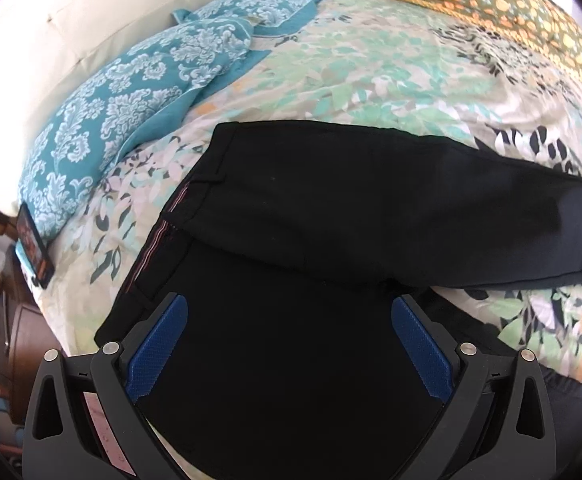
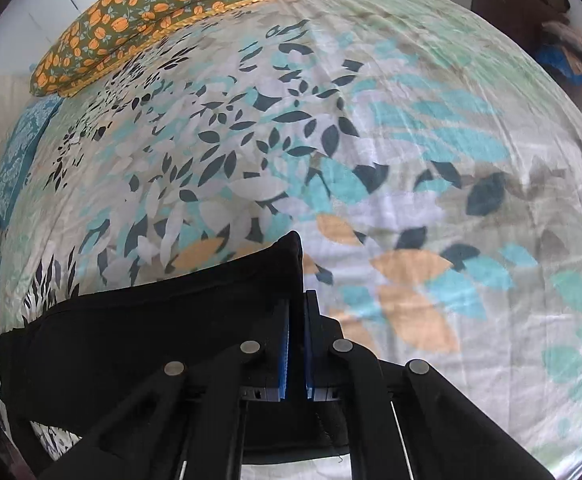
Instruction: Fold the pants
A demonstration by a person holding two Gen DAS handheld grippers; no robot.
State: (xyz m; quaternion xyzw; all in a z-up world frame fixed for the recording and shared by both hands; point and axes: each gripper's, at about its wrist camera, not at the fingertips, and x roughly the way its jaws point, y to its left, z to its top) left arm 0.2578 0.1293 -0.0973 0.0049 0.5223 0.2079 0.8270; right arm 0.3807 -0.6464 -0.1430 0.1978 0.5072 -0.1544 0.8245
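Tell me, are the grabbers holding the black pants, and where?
The right gripper is shut on the black pants, pinching a raised edge of the cloth. The left gripper is open above the pants, holding nothing.

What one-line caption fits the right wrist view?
Right gripper shut on the black pants' end, lifted over the leaf-print bedsheet.

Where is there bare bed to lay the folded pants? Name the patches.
Widest: the sheet right of the pants, below the orange pillow. A smaller strip lies between pants and teal pillows. Crowded: the headboard side, pillows and phone.
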